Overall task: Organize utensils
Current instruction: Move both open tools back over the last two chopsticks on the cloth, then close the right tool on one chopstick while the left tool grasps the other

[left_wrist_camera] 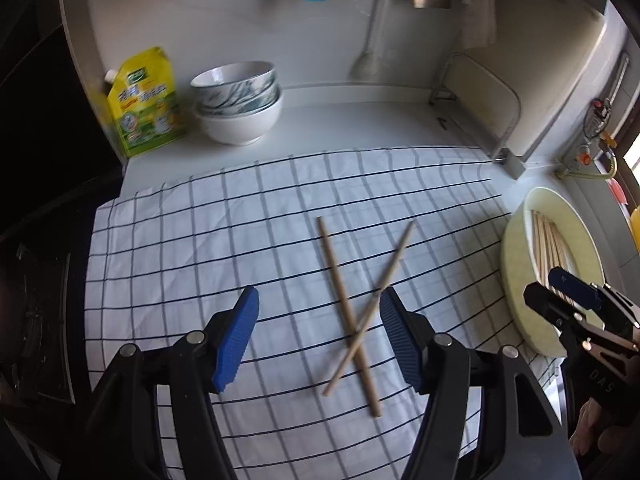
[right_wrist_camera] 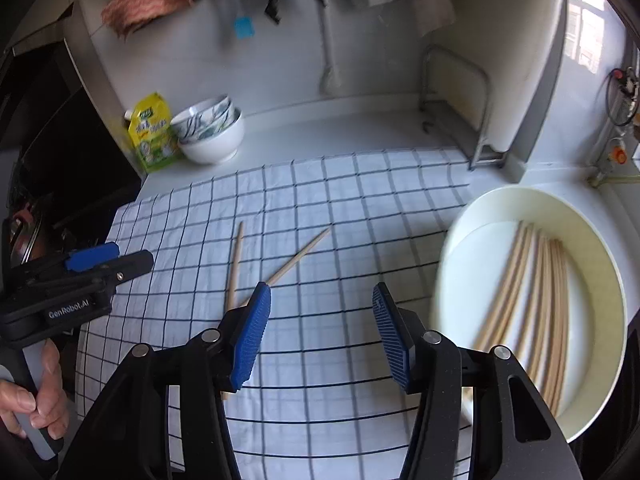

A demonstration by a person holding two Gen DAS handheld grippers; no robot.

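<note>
Two wooden chopsticks [left_wrist_camera: 340,280] lie crossed on a white cloth with dark checks [left_wrist_camera: 200,240]. My left gripper [left_wrist_camera: 319,294] is open; the crossing sits between its blue pads, close to the right one, with neither pad pressing on it. The same chopsticks [right_wrist_camera: 236,264] show left of my right gripper [right_wrist_camera: 321,290], which is open over bare cloth [right_wrist_camera: 340,220]. At the right a pale round basin [right_wrist_camera: 600,272] holds several more chopsticks [right_wrist_camera: 536,300]. In the left wrist view the right gripper [left_wrist_camera: 552,286] is in front of that basin [left_wrist_camera: 516,248]. The left gripper [right_wrist_camera: 130,255] shows at the left edge.
Stacked bowls [left_wrist_camera: 238,100] and a yellow pouch [left_wrist_camera: 144,104] stand at the back left of the counter. A metal rack with a board [left_wrist_camera: 480,96] stands at the back right. A dark stove [left_wrist_camera: 36,300] borders the cloth on the left. A hand [right_wrist_camera: 36,404] grips the left handle.
</note>
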